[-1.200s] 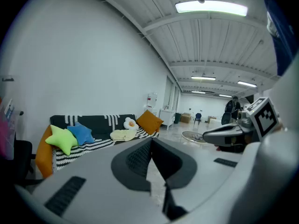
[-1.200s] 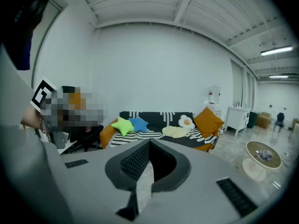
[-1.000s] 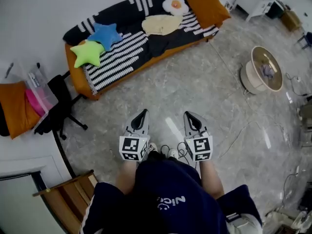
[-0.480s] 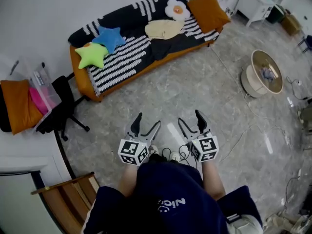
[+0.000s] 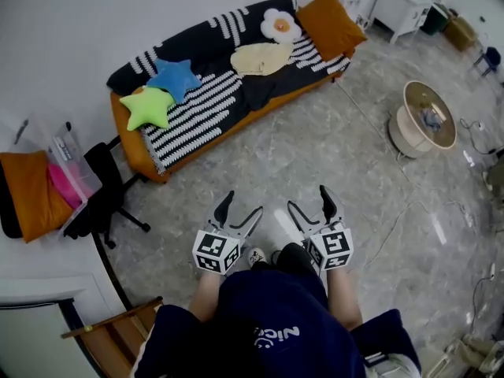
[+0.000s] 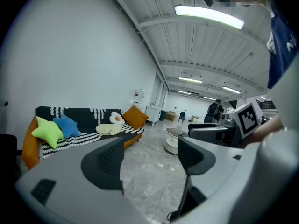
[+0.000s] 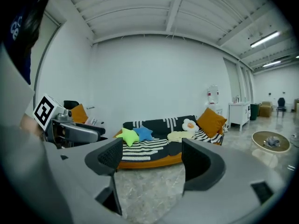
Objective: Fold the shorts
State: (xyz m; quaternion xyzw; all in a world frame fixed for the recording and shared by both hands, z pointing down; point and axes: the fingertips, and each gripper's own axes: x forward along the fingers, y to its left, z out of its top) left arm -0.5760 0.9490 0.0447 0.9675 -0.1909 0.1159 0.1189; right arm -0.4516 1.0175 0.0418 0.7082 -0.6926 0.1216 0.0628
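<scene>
A pale yellow cloth (image 5: 262, 57), which may be the shorts though it is too small to tell for sure, lies crumpled on the seat of the sofa (image 5: 132, 144). It rests on the black-and-white striped blanket (image 5: 197, 101) that covers the sofa. Just to its right sits an egg-shaped cushion (image 5: 281, 24), and beyond that an orange cushion (image 5: 331, 24) leans at the sofa's end. To its left lie a blue star cushion (image 5: 175, 78) and a green star cushion (image 5: 146, 107), touching each other. A dark cloth (image 5: 256, 89) hangs over the seat's front edge just below the pale one.

Both grippers are well apart from the sofa, out over the grey marbled floor (image 5: 315, 132) and close to the person's body. The left gripper (image 5: 242, 209) has just been opening its jaws; they stand wide with only floor between them. The right gripper (image 5: 309, 203) has likewise just been opening, and its jaws are spread wide and empty, with the sofa showing between them in the right gripper view. The two grippers sit side by side, near each other, both pointing towards the sofa.

A round low table (image 5: 429, 116) stands off to the right, and a black office chair (image 5: 102, 187) stands near the sofa's left end.
</scene>
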